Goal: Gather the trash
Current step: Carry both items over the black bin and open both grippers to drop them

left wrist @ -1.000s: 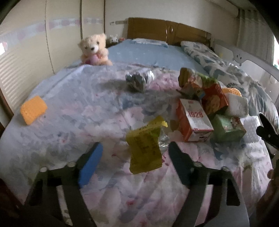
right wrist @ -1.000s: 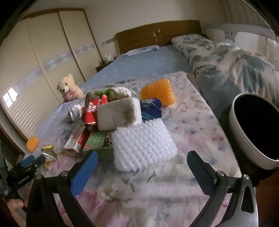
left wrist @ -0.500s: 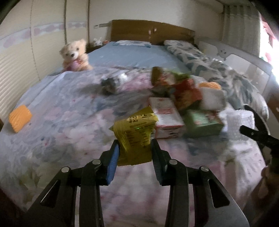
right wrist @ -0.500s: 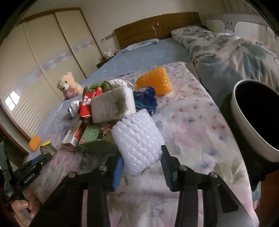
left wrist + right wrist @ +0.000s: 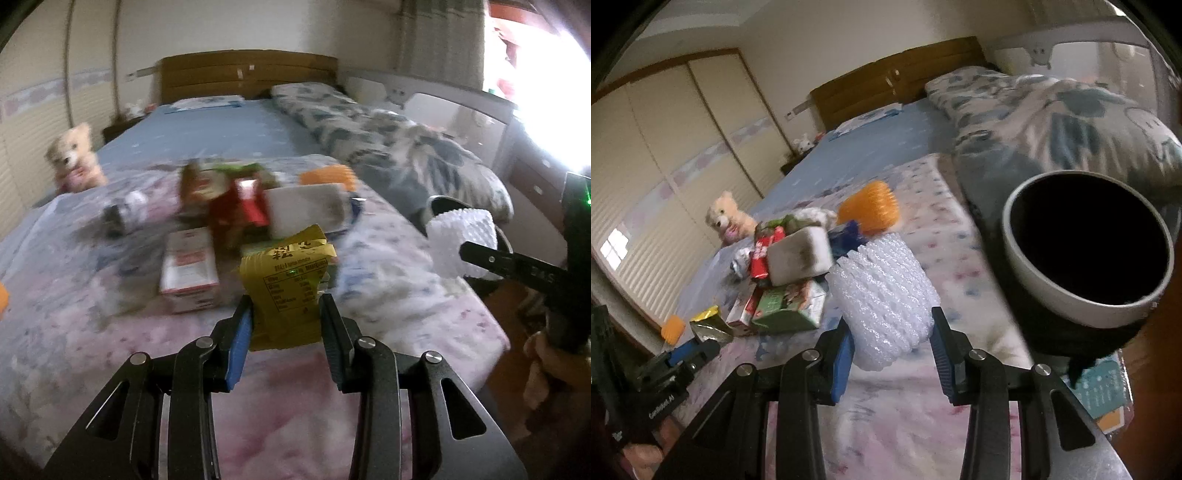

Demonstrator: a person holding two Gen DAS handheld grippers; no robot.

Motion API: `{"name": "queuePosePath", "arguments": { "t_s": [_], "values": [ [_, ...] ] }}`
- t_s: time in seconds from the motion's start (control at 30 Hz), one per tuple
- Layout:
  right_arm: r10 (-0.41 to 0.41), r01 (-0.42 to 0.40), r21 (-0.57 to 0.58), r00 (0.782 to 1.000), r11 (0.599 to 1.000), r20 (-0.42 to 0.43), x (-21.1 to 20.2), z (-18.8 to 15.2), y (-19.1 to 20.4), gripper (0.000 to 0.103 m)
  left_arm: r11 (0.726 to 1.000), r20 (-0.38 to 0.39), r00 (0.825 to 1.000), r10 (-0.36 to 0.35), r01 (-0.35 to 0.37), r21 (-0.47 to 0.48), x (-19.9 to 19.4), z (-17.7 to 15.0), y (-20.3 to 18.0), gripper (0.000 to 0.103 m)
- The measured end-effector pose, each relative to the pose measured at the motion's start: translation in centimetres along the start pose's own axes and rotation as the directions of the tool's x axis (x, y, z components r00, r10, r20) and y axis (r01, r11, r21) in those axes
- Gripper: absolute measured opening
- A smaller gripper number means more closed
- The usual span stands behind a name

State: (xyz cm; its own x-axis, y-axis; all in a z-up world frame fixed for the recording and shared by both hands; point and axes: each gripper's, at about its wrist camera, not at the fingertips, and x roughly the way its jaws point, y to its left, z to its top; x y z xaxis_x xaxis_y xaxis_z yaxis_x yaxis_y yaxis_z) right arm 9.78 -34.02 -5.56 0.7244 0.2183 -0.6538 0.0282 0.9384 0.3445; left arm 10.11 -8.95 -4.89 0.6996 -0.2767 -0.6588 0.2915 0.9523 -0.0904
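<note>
We hold the left gripper [image 5: 286, 317] with its fingers [image 5: 240, 332] clamped on the lower part of a yellow snack packet [image 5: 288, 291], one finger on each side edge. The packet stands upright between them, its long axis running up and away from the fingers, the printed panel facing us and the crimped top end pointing up towards the pile beyond; it is lifted clear of the flowered bed cover [image 5: 110, 332]. Our right gripper [image 5: 892, 350] has its fingers [image 5: 842, 354] pressed on the near end of a white foam net sleeve [image 5: 882, 295], which bulges between them. The sleeve's long axis points forward and a little to the left of the fingers, its far end rising towards the pile. Past both sets of fingers the rest of the trash lies on the bed: a white block [image 5: 799, 254], a green carton [image 5: 788, 306], a red-and-white box [image 5: 188, 269] lying flat, red wrappers [image 5: 761, 258] and an orange ridged piece [image 5: 870, 210]. To the right of the right fingers, just beside the bed's edge, a round bin [image 5: 1086, 310] opens upward, its inside dark. A teddy bear [image 5: 74, 162] sits far off to the left.
</note>
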Motion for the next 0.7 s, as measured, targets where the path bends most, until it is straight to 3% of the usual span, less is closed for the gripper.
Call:
{"name": "queuePosePath", "arguments": {
  "t_s": [0.3, 0.7],
  "values": [
    [-0.067, 0.064, 0.069, 0.997, 0.996, 0.044, -3.1, 0.9, -4.8, 0.039, 0.993, -0.028, 0.995, -0.1, 0.102, 0.056, 1.8, 1.9, -5.7, 0.035],
    [-0.146, 0.133, 0.157, 0.987, 0.979, 0.074, -5.8, 2.2, -11.1, 0.039, 0.971, -0.051, 0.987, -0.152, 0.159, 0.178, 4.5, 4.3, -13.0, 0.035]
  ]
}}
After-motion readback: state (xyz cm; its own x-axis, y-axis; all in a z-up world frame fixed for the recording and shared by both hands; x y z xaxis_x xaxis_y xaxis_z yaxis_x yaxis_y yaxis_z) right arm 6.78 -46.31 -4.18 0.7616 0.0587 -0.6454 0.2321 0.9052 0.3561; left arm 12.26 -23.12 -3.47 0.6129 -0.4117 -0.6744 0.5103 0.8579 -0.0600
